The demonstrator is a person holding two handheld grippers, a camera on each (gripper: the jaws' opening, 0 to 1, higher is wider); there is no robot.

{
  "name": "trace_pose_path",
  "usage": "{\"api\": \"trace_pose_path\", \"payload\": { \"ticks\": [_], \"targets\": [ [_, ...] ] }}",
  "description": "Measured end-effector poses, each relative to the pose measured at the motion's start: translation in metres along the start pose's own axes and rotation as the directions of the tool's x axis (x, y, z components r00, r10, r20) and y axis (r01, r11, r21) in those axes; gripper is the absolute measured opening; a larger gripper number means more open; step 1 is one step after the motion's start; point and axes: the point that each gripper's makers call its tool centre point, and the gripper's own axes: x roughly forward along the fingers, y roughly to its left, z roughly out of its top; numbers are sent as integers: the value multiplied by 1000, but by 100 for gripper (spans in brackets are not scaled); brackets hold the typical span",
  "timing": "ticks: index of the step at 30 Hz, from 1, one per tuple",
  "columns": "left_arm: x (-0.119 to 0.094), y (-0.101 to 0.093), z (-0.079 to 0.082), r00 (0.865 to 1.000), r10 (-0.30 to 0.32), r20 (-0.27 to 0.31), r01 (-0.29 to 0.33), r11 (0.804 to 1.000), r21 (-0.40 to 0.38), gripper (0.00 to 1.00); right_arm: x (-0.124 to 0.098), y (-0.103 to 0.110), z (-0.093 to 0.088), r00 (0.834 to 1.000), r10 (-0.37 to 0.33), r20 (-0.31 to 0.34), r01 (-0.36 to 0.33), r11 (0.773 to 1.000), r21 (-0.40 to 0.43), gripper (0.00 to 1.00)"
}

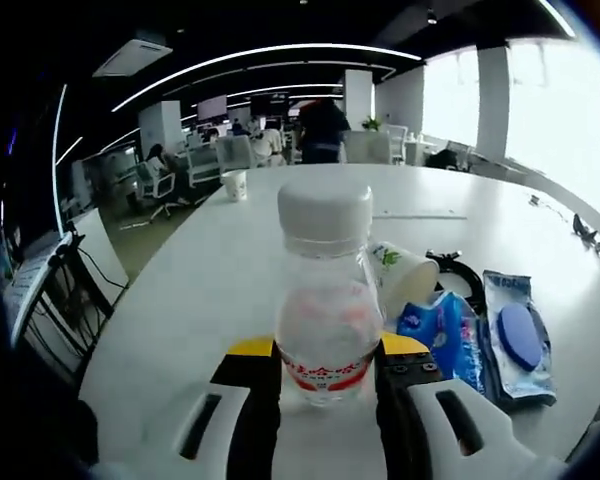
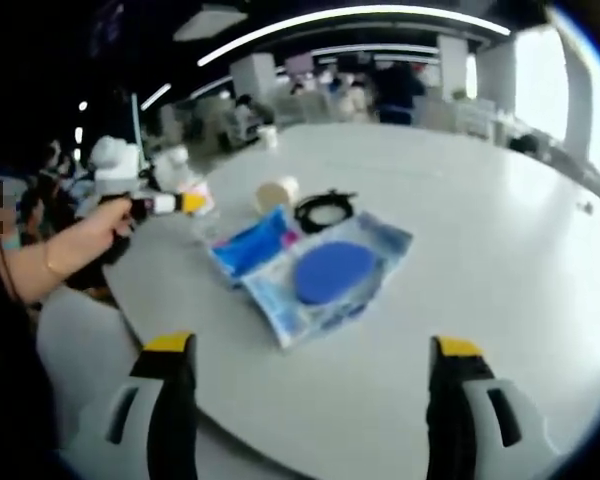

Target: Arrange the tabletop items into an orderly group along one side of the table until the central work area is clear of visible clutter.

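Left gripper (image 1: pixel 327 375) clamped on a clear water bottle (image 1: pixel 326 300) standing upright at the white table's (image 1: pixel 220 280) near edge. Right gripper (image 2: pixel 310 400) spread wide, holding nothing, hovering above the table short of a blue-disc packet (image 2: pixel 325 272), blue pouch (image 2: pixel 252 243), tipped paper cup (image 2: pixel 276 192) and black ring (image 2: pixel 323 211).

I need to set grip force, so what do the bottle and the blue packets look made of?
Bottle: looks like clear, thin glossy plastic, since the table shows through it; white matte cap, printed label band. Flat packet holding a blue disc: shiny crinkled film, probably soft plastic. Smaller blue packet: same wrinkled glossy wrap.
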Motion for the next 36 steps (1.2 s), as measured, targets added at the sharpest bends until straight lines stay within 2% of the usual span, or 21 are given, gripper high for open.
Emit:
{"api": "trace_pose_path", "payload": {
  "ticks": [16,21,23,32,36],
  "targets": [
    [0,2,3,995,69,75,-68,997,-20,36,-4,-4,-4,1000,-14,-3,14,1000,19,94],
    [2,6,6,990,81,112,-80,997,-7,42,-4,-5,-4,1000,-16,-4,17,1000,23,95],
    [3,4,7,990,71,122,-70,997,-7,48,-4,-5,-4,1000,-15,-4,15,1000,24,95],
    [6,2,15,984,56,170,-57,998,4,46,-4,-6,-5,1000,-15,-9,15,1000,23,95],
    [9,2,14,985,56,161,-57,998,2,41,-4,-6,-5,1000,-15,-9,15,1000,26,95]
  ]
}}
